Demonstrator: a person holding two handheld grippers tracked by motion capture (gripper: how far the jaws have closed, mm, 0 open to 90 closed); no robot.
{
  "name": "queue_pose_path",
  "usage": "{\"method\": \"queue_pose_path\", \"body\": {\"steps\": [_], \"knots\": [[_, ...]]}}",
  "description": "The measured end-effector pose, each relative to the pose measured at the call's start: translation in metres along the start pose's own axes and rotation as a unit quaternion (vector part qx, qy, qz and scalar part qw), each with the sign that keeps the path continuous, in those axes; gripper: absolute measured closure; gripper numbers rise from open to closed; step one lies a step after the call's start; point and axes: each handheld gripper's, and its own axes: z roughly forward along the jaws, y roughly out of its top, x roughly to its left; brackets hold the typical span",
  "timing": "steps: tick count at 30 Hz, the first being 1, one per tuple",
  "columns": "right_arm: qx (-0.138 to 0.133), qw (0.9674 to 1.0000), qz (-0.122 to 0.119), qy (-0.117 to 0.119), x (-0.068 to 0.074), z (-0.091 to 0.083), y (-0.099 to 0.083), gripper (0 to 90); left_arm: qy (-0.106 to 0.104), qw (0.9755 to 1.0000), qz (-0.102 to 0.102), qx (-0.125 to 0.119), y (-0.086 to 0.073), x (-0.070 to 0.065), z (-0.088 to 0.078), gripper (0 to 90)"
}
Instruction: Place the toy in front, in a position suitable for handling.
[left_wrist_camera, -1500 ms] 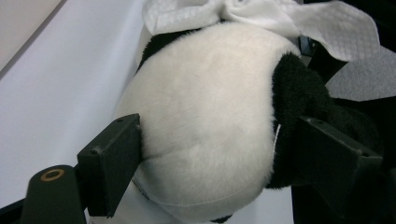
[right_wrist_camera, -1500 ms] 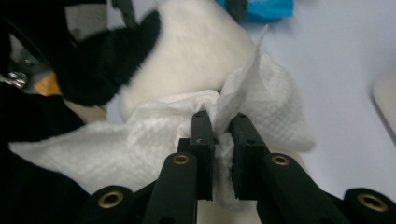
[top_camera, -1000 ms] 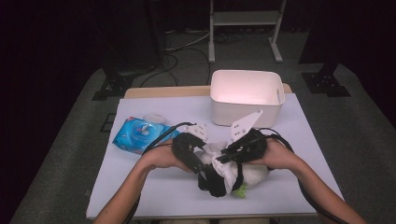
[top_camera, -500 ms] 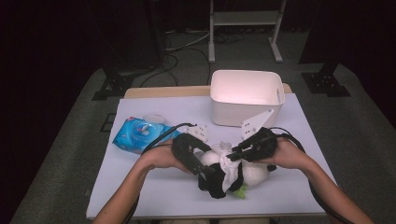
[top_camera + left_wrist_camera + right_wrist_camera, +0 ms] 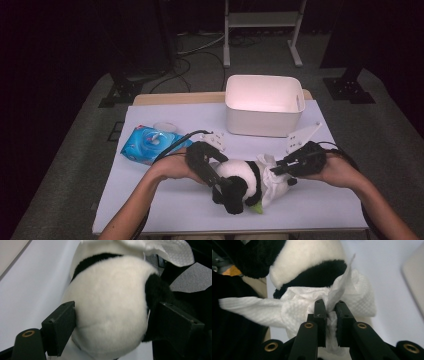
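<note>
Your left forearm enters from bottom left, angled inward; left hand [image 5: 172, 167] wraps left gripper [image 5: 218, 181], pointing right and toward you. Jaws wide apart, pads [image 5: 61, 325] pressed on both sides of plush panda [image 5: 107, 305]. Your right forearm enters from bottom right; right hand [image 5: 336, 170] holds right gripper [image 5: 329, 307], pointing left. Jaws nearly closed, pinching white wipe [image 5: 307, 307].

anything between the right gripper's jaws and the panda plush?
Yes: a white wipe. In the right gripper view the right gripper pinches a fold of it, and the sheet drapes over the panda plush just beyond the jaws.
</note>
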Motion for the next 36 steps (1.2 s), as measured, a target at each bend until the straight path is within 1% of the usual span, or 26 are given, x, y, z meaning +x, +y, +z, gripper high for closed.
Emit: {"method": "queue_pose_path", "body": {"steps": [1, 2, 4, 5, 7, 9, 11, 14, 15, 17, 19, 20, 21, 22, 25, 28, 29, 30, 31, 33, 36], "knots": [[0.000, 1.0000, 0.002, 0.006, 0.001, 0.004, -0.001, 80.4, 0.001, 1.0000, 0.001, 0.002, 0.004, -0.002, 0.001, 17.0], [0.001, 1.0000, 0.001, 0.008, 0.002, 0.008, -0.002, 80.4, 0.002, 1.0000, 0.000, 0.004, 0.007, -0.003, 0.002, 17.0], [-0.003, 1.0000, 0.001, 0.003, 0.003, 0.011, -0.002, 80.5, 0.000, 0.9999, 0.001, 0.014, 0.013, -0.004, 0.005, 16.9], [-0.002, 1.0000, -0.001, 0.003, 0.003, 0.012, -0.003, 80.5, 0.000, 0.9998, 0.002, 0.018, 0.015, -0.005, 0.008, 15.7], [-0.003, 1.0000, 0.004, 0.006, 0.004, 0.014, -0.005, 80.6, -0.003, 0.9997, 0.000, 0.025, 0.019, -0.006, 0.012, 13.1], [-0.002, 0.9999, 0.005, 0.008, 0.004, 0.016, -0.006, 80.6, -0.003, 0.9996, -0.002, 0.026, 0.023, -0.006, 0.017, 10.9], [-0.007, 1.0000, 0.003, 0.004, 0.004, 0.016, -0.006, 80.6, -0.006, 0.9996, -0.006, 0.026, 0.026, -0.006, 0.022, 8.7], [-0.012, 0.9999, 0.006, 0.005, 0.001, 0.018, -0.005, 80.7, -0.002, 0.9993, -0.005, 0.037, 0.028, -0.006, 0.029, 6.8], [-0.013, 0.9998, 0.010, 0.007, 0.001, 0.019, -0.005, 80.6, 0.001, 0.9992, -0.005, 0.040, 0.029, -0.006, 0.031, 6.6], [-0.013, 0.9999, 0.006, 0.004, 0.000, 0.019, -0.003, 80.6, 0.007, 0.9987, -0.003, 0.051, 0.029, -0.006, 0.035, 5.2], [-0.010, 0.9999, 0.010, 0.003, 0.001, 0.020, -0.001, 80.6, 0.011, 0.9984, -0.003, 0.056, 0.028, -0.005, 0.037, 4.6], [-0.010, 0.9999, 0.005, 0.001, 0.000, 0.020, 0.000, 80.6, 0.013, 0.9982, -0.003, 0.059, 0.028, -0.005, 0.039, 4.3], [-0.010, 0.9999, 0.009, 0.000, 0.001, 0.021, 0.001, 80.6, 0.017, 0.9979, -0.002, 0.063, 0.027, -0.005, 0.041, 3.6], [-0.010, 0.9999, 0.003, -0.001, 0.000, 0.021, 0.001, 80.6, 0.019, 0.9978, -0.002, 0.063, 0.026, -0.005, 0.043, 2.8], [-0.008, 1.0000, 0.001, -0.001, 0.000, 0.024, 0.004, 80.7, 0.025, 0.9972, 0.002, 0.070, 0.027, -0.004, 0.048, 1.3], [-0.008, 1.0000, -0.001, -0.002, 0.000, 0.025, 0.005, 80.7, 0.024, 0.9972, 0.005, 0.071, 0.029, -0.002, 0.052, 1.3], [-0.008, 1.0000, -0.001, -0.003, 0.000, 0.025, 0.005, 80.7, 0.022, 0.9973, 0.008, 0.069, 0.029, -0.001, 0.053, 3.2], [-0.008, 1.0000, 0.001, -0.003, 0.000, 0.025, 0.004, 80.6, 0.021, 0.9974, 0.008, 0.068, 0.029, -0.001, 0.053, 6.3], [-0.012, 0.9999, 0.001, -0.002, -0.001, 0.024, 0.003, 80.6, 0.020, 0.9974, 0.008, 0.068, 0.029, 0.000, 0.051, 11.3], [-0.020, 0.9998, 0.006, 0.000, -0.003, 0.021, 0.002, 80.6, 0.023, 0.9974, 0.016, 0.067, 0.031, 0.001, 0.046, 19.3], [-0.035, 0.9993, 0.010, -0.003, -0.007, 0.016, 0.003, 80.5, 0.026, 0.9973, 0.021, 0.066, 0.035, 0.005, 0.040, 25.1]]}}
